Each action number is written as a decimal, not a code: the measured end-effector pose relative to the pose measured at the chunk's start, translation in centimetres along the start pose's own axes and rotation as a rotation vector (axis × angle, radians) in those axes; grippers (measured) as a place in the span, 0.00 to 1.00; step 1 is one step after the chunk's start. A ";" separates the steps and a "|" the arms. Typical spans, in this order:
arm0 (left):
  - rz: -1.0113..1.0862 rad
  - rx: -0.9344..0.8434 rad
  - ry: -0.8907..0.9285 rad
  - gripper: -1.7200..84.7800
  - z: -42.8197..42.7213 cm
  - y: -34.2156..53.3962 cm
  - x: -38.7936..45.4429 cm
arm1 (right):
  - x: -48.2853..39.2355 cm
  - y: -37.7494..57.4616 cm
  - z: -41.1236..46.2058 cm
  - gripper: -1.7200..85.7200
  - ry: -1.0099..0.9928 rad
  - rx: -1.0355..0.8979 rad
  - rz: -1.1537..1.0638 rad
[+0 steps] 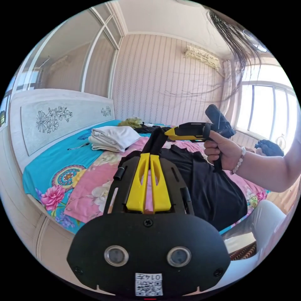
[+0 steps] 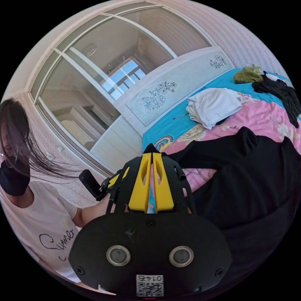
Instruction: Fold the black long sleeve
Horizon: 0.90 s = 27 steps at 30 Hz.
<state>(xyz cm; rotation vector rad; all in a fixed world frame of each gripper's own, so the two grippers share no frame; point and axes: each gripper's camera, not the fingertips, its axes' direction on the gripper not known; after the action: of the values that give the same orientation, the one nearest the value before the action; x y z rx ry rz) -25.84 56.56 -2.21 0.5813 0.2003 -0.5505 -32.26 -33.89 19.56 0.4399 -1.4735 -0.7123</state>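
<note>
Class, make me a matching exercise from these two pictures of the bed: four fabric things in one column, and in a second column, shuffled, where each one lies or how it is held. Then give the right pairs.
Things:
1. black long-sleeve shirt
2. folded white cloth
3. olive-green crumpled garment
4. pink floral blanket

Places or states:
A. bunched at the bed's far end
B. spread flat under the shirt
C. stacked on the turquoise sheet near the headboard
D. pinched by both yellow-jawed grippers, left and right

Pairs: 1-D, 2-C, 3-A, 4-B
</note>
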 end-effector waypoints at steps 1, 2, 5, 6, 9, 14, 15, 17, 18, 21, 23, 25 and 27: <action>0.010 -0.007 0.017 0.01 0.4 -0.2 0.8 | 0.2 0.4 -1.1 0.02 0.005 0.010 0.010; 0.036 -0.019 0.055 0.01 1.1 -0.5 2.6 | 0.4 1.3 -3.3 0.02 0.018 0.035 0.030; 0.137 -0.019 0.145 0.01 2.3 -1.4 7.6 | 0.7 3.9 -9.3 0.02 0.059 0.115 0.072; 0.178 -0.016 0.182 0.01 2.5 -1.7 9.7 | 0.7 5.0 -11.9 0.02 0.077 0.151 0.087; 0.243 0.002 0.300 0.01 3.0 -2.3 14.6 | 0.4 8.0 -17.7 0.02 0.115 0.226 0.125; 0.340 -0.026 0.528 0.01 4.4 -1.7 22.8 | -0.5 13.3 -25.2 0.02 0.178 0.316 0.202; 0.376 -0.042 0.556 0.01 5.0 -1.2 24.6 | -0.5 14.5 -26.7 0.02 0.196 0.328 0.229; 0.388 -0.059 0.602 0.01 5.9 -0.7 26.7 | -0.4 16.1 -28.7 0.02 0.223 0.346 0.273; 0.387 -0.076 0.633 0.01 6.6 -0.5 27.7 | -0.3 17.1 -29.8 0.02 0.234 0.363 0.299; 0.401 -0.089 0.682 0.01 7.9 -0.5 29.8 | -0.4 18.7 -32.4 0.02 0.217 0.421 0.320; 0.421 -0.098 0.704 0.01 8.8 -0.6 30.8 | -0.4 19.1 -33.5 0.02 0.259 0.419 0.343; 0.439 -0.121 0.724 0.01 10.0 -0.5 31.8 | -0.1 19.4 -34.1 0.02 0.284 0.387 0.374; 0.466 -0.162 0.744 0.01 11.9 0.2 33.0 | 0.7 19.9 -34.5 0.02 0.307 0.345 0.429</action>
<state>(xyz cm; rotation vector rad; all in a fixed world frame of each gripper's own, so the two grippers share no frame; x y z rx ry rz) 2.18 35.56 -3.22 0.6287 0.7825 0.1557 4.96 -25.20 30.81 0.4512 -1.3363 -0.0437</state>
